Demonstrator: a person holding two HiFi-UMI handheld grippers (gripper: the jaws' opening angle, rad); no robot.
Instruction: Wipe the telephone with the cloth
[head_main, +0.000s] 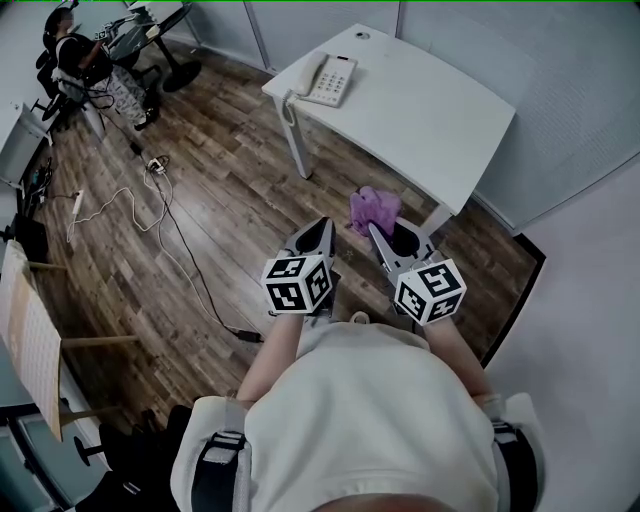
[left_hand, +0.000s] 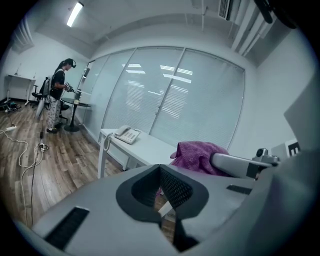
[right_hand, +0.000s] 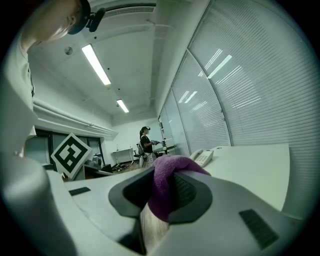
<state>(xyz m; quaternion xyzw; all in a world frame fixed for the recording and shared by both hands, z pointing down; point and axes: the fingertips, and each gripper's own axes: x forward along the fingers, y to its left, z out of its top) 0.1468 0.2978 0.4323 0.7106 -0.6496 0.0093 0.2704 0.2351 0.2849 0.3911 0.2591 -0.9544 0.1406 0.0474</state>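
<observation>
A white telephone (head_main: 327, 79) lies on the far left part of the white table (head_main: 420, 110); it also shows small in the left gripper view as the telephone (left_hand: 127, 134) and in the right gripper view as the telephone (right_hand: 202, 157). My right gripper (head_main: 381, 232) is shut on a purple cloth (head_main: 373, 208), which bulges between its jaws as the cloth (right_hand: 167, 186). The left gripper (head_main: 322, 233) is shut with nothing between its jaws, held beside the right one, in front of the table's near edge. From the left gripper view the cloth (left_hand: 197, 155) shows to the right.
Cables (head_main: 150, 205) trail over the wooden floor on the left. A person (head_main: 75, 55) stands by a round table at the far left. A glass partition (left_hand: 165, 95) runs behind the white table. A wooden frame (head_main: 30, 340) stands at the left edge.
</observation>
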